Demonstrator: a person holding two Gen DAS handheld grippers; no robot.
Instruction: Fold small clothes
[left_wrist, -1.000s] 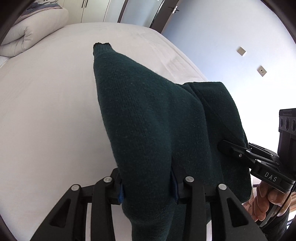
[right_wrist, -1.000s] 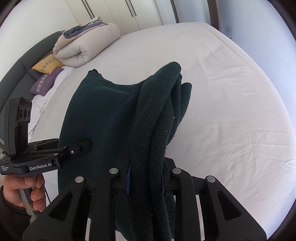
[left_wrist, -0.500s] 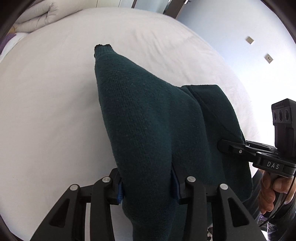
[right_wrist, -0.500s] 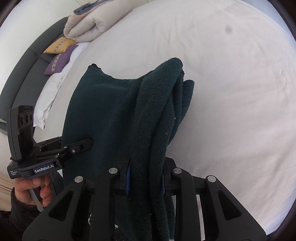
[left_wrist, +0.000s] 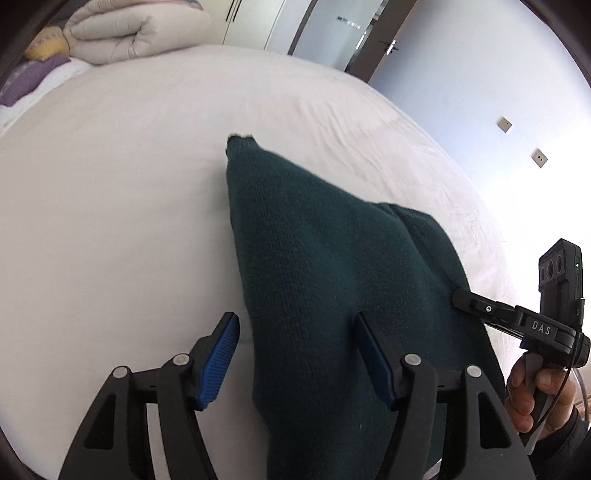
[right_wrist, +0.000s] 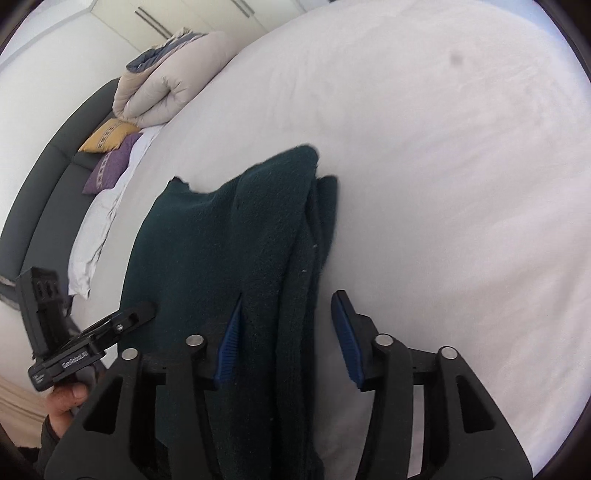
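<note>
White-sheeted bed (right_wrist: 443, 155) with dark green knit garment (left_wrist: 325, 266), rolled beige duvet (right_wrist: 166, 85), yellow and purple cushions (right_wrist: 110, 147) near headboard.

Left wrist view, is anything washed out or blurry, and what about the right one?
Left wrist view: the wall at right is blown out white; the dark green sweater stays sharp. Right wrist view: the white bed sheet is softly smeared, with fisheye curving.

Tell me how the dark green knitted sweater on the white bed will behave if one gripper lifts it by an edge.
The dark green knitted sweater would probably go floppy: it already drapes in soft folds. Its stacked layers would likely slide apart and unfold. The fuzzy knit should hold against the ribbed blue pads, so slipping seems unlikely.
</note>
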